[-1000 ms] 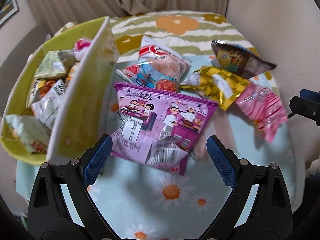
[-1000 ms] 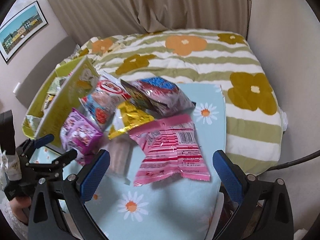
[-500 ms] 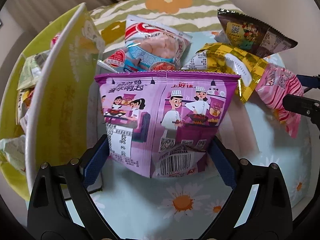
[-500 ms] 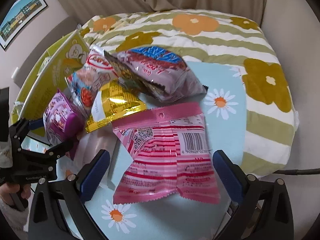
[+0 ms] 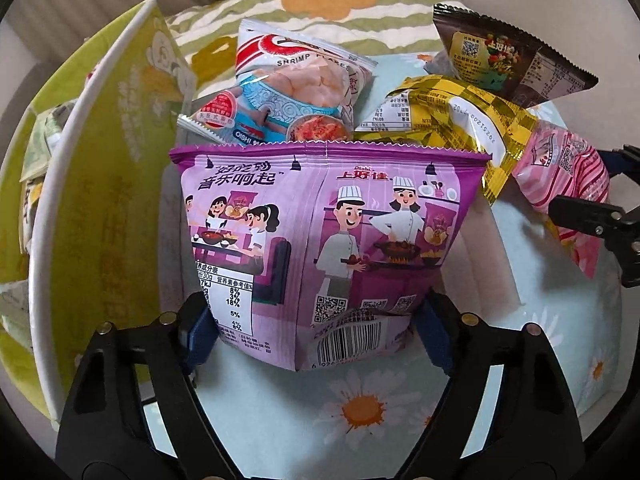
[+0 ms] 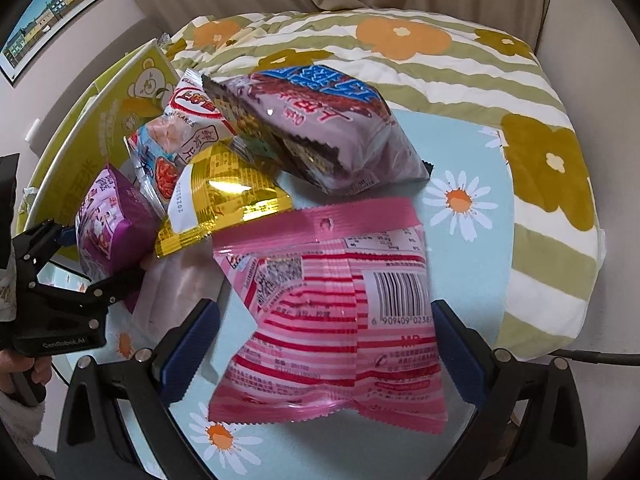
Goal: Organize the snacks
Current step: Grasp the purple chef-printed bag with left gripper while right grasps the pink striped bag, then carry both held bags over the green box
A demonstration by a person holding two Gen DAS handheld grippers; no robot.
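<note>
A purple snack bag [image 5: 320, 240] lies on the daisy-print cloth [image 5: 360, 408], right beside the green box [image 5: 100, 208]. My left gripper [image 5: 316, 332] points steeply down at it, and its jaws are closing, both blue pads pressing the bag's lower corners. The right wrist view shows that gripper [image 6: 84, 256] straddling the purple bag [image 6: 108, 216]. A pink striped bag [image 6: 332, 320] lies between the fingers of my right gripper [image 6: 326, 344], which is open, its pads clear of the bag's edges.
Behind lie a shrimp flakes bag [image 5: 296, 88], a gold bag [image 5: 448, 116] and a dark brown bag [image 5: 508, 56]. The green box holds several snack packs [image 5: 36, 152]. A striped flower quilt [image 6: 440, 64] covers the far side. A hand [image 6: 20, 372] holds the left tool.
Both grippers came down closer to the bags. The left jaws narrowed onto the purple bag's lower corners. The pink bag now sits between the open right fingers.
</note>
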